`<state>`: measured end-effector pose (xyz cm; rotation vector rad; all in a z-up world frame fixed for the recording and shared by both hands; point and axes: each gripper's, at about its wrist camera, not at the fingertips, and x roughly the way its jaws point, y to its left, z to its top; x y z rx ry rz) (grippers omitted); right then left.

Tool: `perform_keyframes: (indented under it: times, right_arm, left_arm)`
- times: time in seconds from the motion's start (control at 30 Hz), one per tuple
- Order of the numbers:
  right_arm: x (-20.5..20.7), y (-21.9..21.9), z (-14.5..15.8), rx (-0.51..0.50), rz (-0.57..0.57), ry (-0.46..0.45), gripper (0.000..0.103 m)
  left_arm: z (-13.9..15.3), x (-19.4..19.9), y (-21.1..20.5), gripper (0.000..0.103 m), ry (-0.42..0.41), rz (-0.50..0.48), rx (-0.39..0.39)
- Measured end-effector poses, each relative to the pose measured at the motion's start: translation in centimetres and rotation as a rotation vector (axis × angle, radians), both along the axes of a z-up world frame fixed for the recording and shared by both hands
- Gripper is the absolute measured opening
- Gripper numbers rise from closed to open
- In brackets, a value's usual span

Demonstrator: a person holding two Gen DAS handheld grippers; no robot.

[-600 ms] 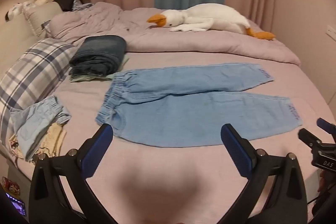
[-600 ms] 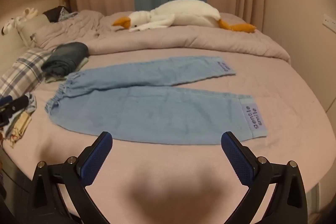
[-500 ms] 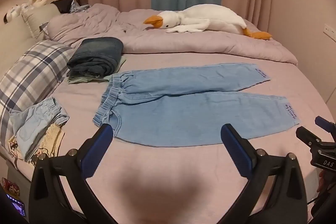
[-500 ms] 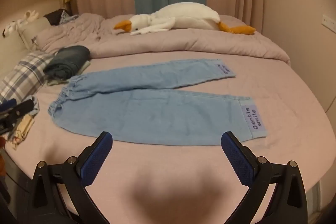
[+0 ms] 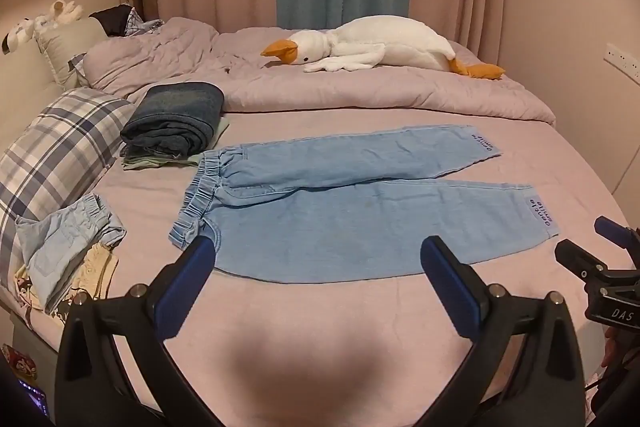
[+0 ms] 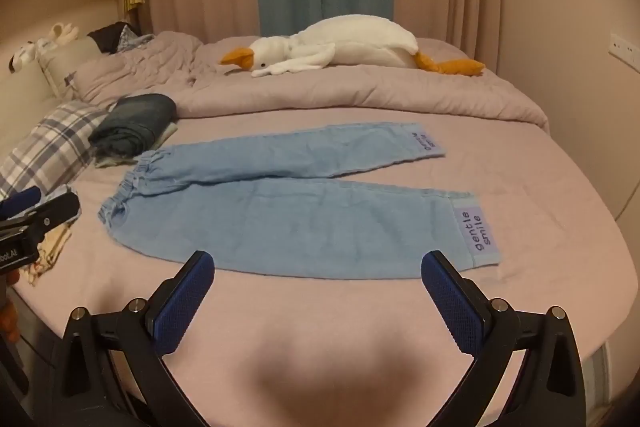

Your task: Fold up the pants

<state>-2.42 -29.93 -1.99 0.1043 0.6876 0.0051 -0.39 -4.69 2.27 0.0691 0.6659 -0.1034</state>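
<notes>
Light blue pants (image 5: 340, 211) lie flat on the pink bed, waistband to the left, both legs spread to the right; they also show in the right wrist view (image 6: 296, 211). My left gripper (image 5: 316, 267) is open and empty, hovering just in front of the near leg, near the waistband end. My right gripper (image 6: 318, 279) is open and empty, in front of the near leg toward the cuff with the "gentle smile" label (image 6: 478, 231). Each gripper shows at the edge of the other's view.
A stack of folded dark jeans (image 5: 176, 119) sits left of the waistband. A plaid pillow (image 5: 60, 151) and a pile of light clothes (image 5: 64, 251) lie at the left. A goose plush (image 5: 372, 45) rests on the rumpled duvet (image 5: 360, 91) behind.
Both grippers have drawn back slightly and risen; the pants sit a little farther away in both views. The pants have not moved.
</notes>
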Motion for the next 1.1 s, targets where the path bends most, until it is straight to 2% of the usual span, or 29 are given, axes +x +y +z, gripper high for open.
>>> perform_keyframes:
  times: [0.1,0.37,1.1]
  right_arm:
    - [-0.1,-0.4,-0.7,0.005,0.013,-0.015,0.103]
    - [0.0,0.6,1.1,-0.006,0.027,-0.016,0.103]
    - [0.1,1.2,1.5,-0.036,0.050,-0.015,0.103]
  left_arm:
    - [0.3,-0.6,0.2,0.103,-0.005,-0.013,-0.025]
    - [0.6,-1.1,0.3,0.103,-0.008,-0.025,-0.036]
    - [0.2,-1.3,1.0,0.103,-0.010,-0.028,-0.031]
